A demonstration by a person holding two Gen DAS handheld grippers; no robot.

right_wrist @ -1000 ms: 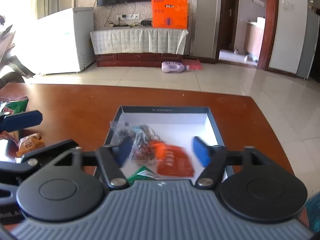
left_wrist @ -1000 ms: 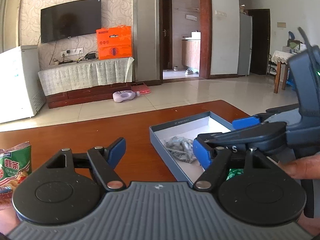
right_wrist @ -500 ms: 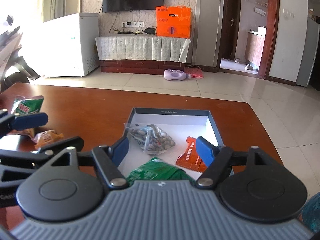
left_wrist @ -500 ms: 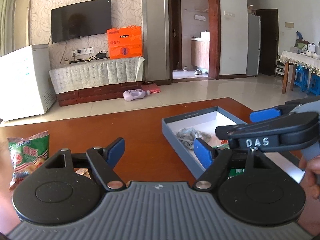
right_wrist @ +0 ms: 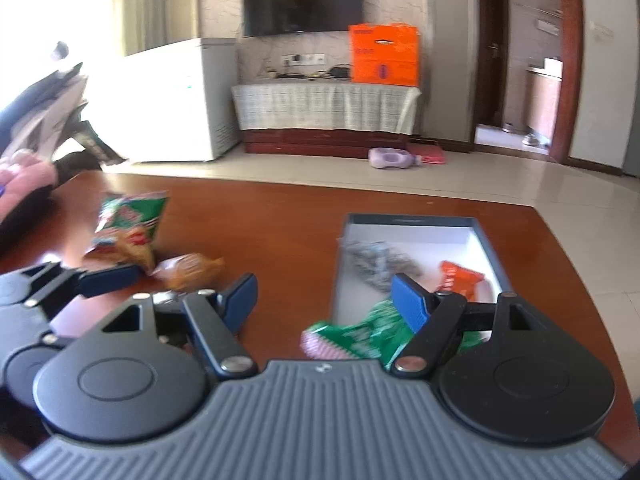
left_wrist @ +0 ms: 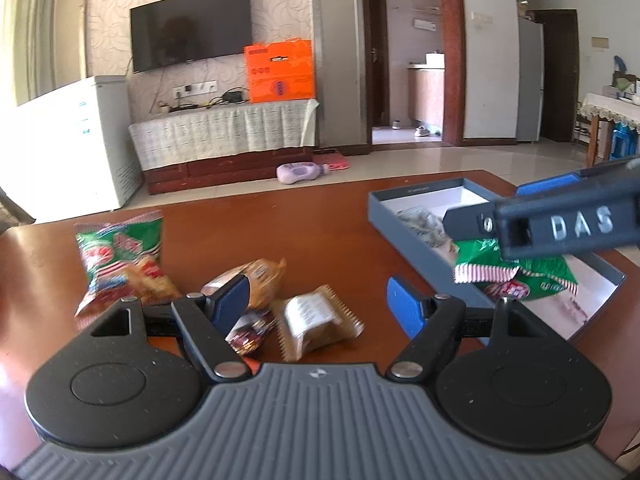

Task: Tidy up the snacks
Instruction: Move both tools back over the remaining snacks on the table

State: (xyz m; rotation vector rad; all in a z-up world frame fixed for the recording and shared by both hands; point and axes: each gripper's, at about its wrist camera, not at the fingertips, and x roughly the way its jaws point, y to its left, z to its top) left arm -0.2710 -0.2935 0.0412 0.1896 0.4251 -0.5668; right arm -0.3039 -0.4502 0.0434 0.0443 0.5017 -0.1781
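Note:
A grey box [left_wrist: 416, 248] [right_wrist: 490, 244] with a white inside sits on the brown table's right side. It holds a grey packet [right_wrist: 376, 260], an orange packet [right_wrist: 460, 280] and a green packet [left_wrist: 528, 274] [right_wrist: 360, 334] that overhangs its near edge. Left of the box lie a green-and-red chip bag [left_wrist: 120, 256] [right_wrist: 128, 228], a brown bun packet [left_wrist: 264, 276] [right_wrist: 188, 266] and a clear-wrapped brown snack [left_wrist: 316, 324]. My left gripper [left_wrist: 316, 304] is open above these loose snacks. My right gripper [right_wrist: 324, 294] is open and empty, over the box's left edge.
The table [left_wrist: 328, 216] ends close beyond the box on the right. Behind it are tiled floor, a white freezer [left_wrist: 80, 140], a TV cabinet with an orange carton [left_wrist: 280, 70] and a purple bottle [left_wrist: 298, 172] on the floor.
Both grippers swung left, away from the box toward the loose snacks. The green packet, not in the box a second ago, now lies on its near edge. Both stay open.

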